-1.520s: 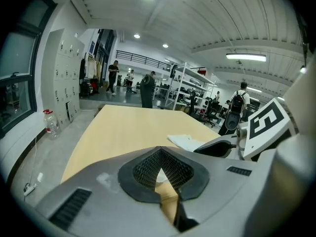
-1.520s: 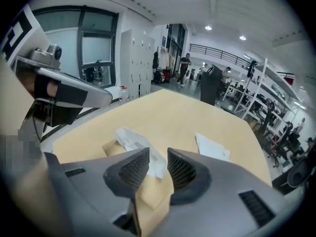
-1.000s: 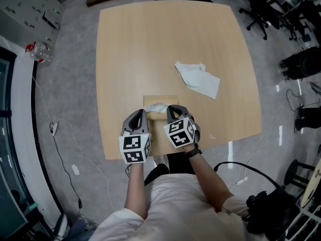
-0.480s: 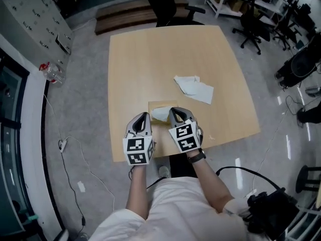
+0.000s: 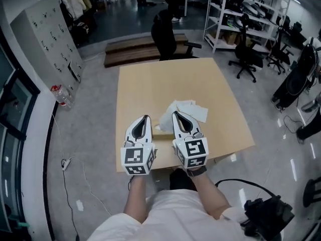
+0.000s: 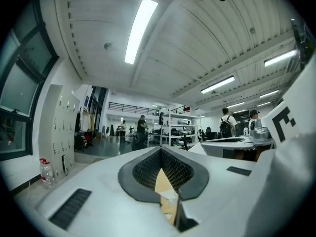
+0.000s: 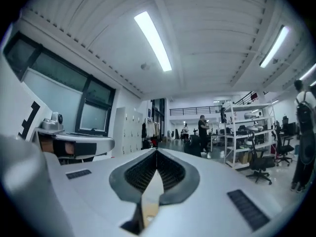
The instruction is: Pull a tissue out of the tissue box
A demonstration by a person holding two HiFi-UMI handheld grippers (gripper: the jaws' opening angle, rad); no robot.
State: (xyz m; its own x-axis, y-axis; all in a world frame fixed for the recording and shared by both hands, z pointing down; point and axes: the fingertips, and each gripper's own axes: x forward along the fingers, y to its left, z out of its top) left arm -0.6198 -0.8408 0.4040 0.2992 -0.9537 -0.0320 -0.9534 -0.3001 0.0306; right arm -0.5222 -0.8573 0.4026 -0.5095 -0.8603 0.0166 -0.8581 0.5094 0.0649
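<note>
In the head view a tan tissue box sits near the front edge of the wooden table, mostly hidden between my two grippers. A white tissue sticks up from its top. A loose crumpled tissue lies on the table just right of the box. My left gripper and right gripper are held side by side above the box, pointing level across the room. Both have their jaws shut, tips touching, with nothing between them. The left gripper view and right gripper view look out over the room.
A black office chair stands at the table's far edge. White shelving and more chairs stand at the back right, grey lockers at the left. Cables run across the floor to the left.
Both grippers have risen from the tissue box and tipped from pointing down to level. The head camera has lifted, so more of the room shows.
</note>
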